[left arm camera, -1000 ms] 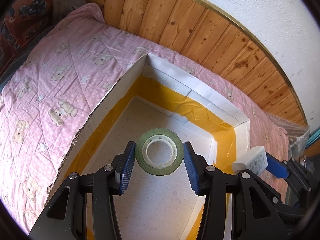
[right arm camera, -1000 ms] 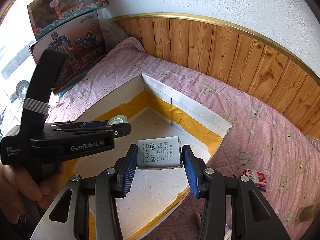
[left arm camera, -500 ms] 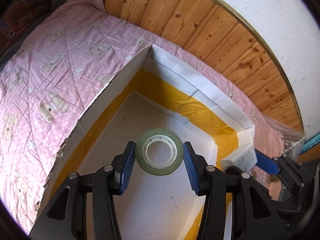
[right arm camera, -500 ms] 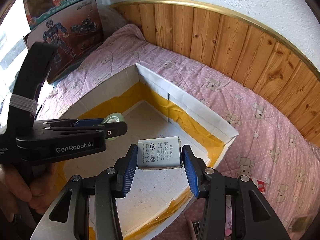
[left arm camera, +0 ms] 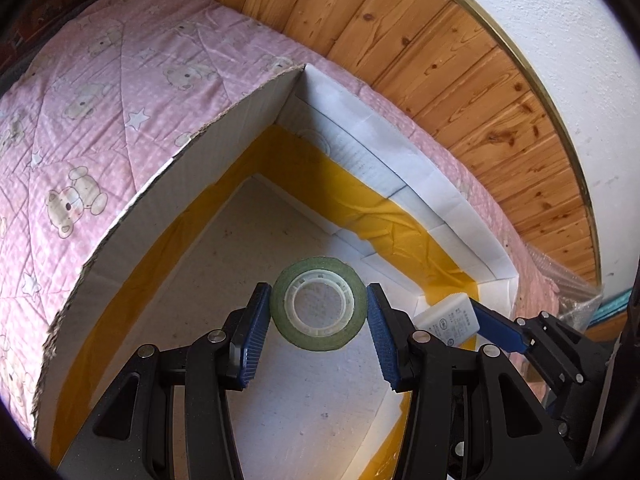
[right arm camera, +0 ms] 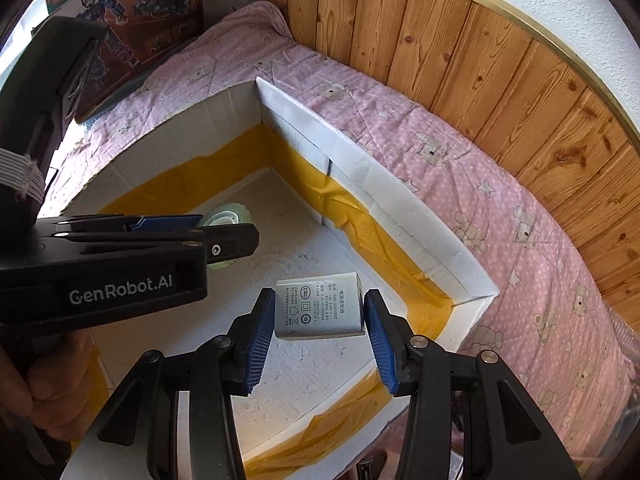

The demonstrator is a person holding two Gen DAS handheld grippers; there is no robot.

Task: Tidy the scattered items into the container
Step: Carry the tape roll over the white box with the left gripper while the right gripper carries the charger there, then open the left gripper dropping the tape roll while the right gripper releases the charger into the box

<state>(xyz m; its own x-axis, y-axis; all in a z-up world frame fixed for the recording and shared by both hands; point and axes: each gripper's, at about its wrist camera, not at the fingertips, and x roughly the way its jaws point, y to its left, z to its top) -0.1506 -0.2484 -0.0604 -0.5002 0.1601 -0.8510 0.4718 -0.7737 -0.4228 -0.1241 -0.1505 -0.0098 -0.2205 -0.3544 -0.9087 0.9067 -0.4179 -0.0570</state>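
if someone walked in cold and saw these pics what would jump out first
Probably the two black grippers held over the open white box with yellow tape along its inner walls: the left gripper clamps a green tape roll, and the right gripper clamps a white power adapter. Next comes the pink teddy-bear quilt under the box, backed by the wooden wall panelling.
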